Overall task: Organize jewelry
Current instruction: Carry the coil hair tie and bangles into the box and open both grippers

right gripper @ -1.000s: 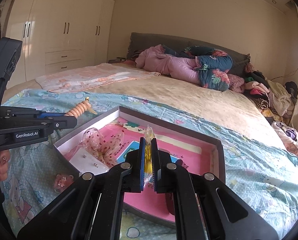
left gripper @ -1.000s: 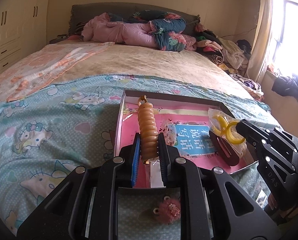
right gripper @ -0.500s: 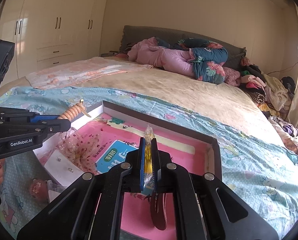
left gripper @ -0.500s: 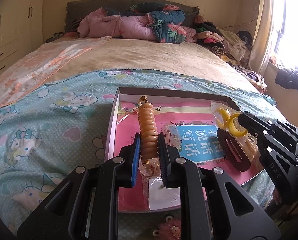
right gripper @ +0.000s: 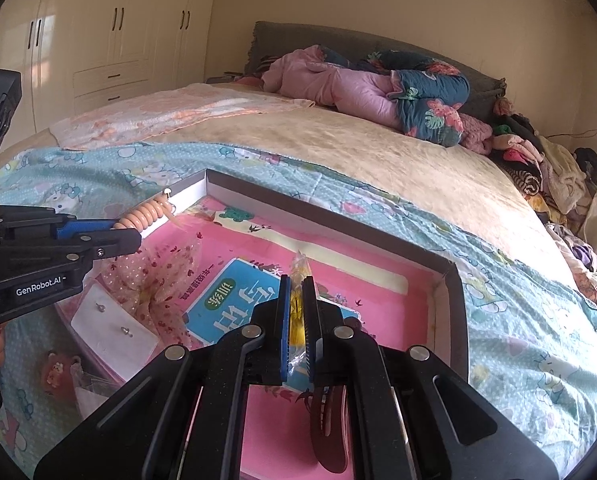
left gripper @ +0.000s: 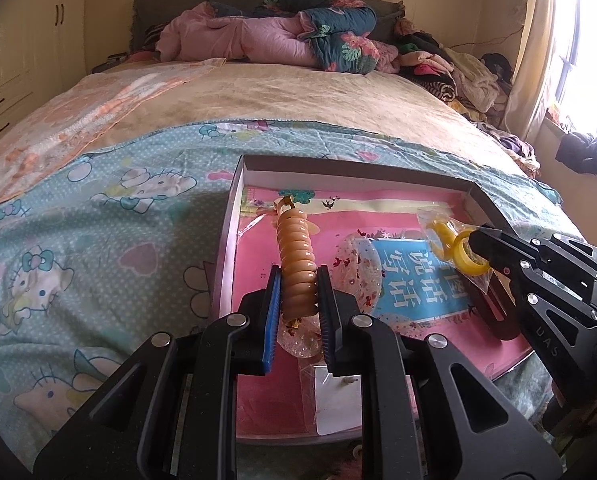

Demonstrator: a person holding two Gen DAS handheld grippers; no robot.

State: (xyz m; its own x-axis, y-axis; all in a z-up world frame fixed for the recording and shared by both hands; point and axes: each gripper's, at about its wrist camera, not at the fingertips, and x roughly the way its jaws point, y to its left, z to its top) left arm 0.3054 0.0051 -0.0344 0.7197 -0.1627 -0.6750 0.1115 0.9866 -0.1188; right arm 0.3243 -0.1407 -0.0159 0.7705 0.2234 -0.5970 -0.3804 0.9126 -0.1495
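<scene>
The left gripper (right gripper: 138,236) bears "GenRobot.AI" in white on its black side, read in the right wrist view. In the left wrist view the right gripper (left gripper: 476,240) carries the embossed letters "DAS" (faint, black on black). Large white Chinese characters stand on the blue label (left gripper: 426,276) of the pink box (left gripper: 228,240), upside down; I cannot read them reliably.

My left gripper (left gripper: 297,288) pads blue; coil bracelet (left gripper: 294,264) peach. Yellow rings (left gripper: 460,254) in clear bag. Box (left gripper: 234,216) lining pink; sheet (left gripper: 98,208) teal, cartoon cats.
</scene>
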